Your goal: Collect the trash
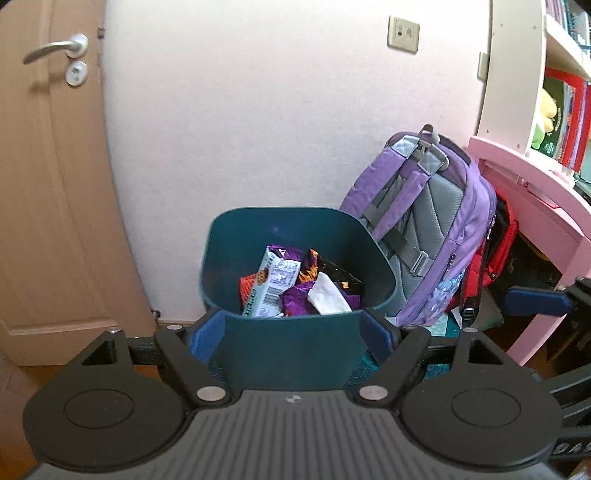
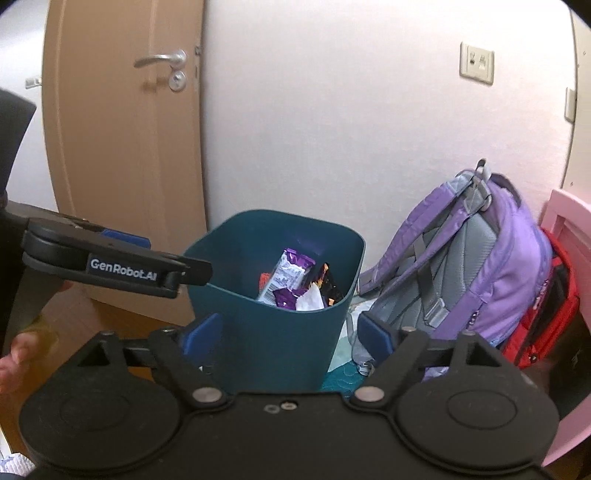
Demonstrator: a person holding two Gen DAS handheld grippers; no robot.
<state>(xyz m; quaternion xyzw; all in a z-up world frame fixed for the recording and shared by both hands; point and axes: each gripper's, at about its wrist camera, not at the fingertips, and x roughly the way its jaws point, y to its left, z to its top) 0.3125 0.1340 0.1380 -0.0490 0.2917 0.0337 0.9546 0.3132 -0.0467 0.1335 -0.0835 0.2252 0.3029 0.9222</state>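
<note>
A pale wall [image 1: 258, 129] filled most of both views, with a brown door [image 1: 48, 184] closed at its left side and a socket plate [image 1: 403, 34] set high on the wall. A pink desk [image 1: 535, 192] stood at the right edge under white shelves [image 1: 517, 74]. A purple backpack [image 1: 436, 221] leaned upright against the wall, touching the bin's right side, with a red bag [image 1: 498, 251] just behind it against the desk.

The teal bin [image 1: 288, 343] stood on the floor at the foot of the wall, between the door and the backpack. The trash lay inside it: a white biscuit wrapper [image 1: 275, 280] propped on end, purple wrappers [image 1: 295, 299], a dark orange-printed packet [image 1: 332, 275] and a white scrap of paper [image 1: 328, 299].

The left gripper [image 1: 293, 332] was held before the bin, its jaws spread wide with nothing pinched; the bin's near wall appeared between the blue pads [image 1: 207, 338]. The right gripper [image 2: 286, 334] was likewise held near the bin, jaws spread and empty. In the right wrist view, part of a hand [image 2: 16, 360] showed at the lower left edge.
</note>
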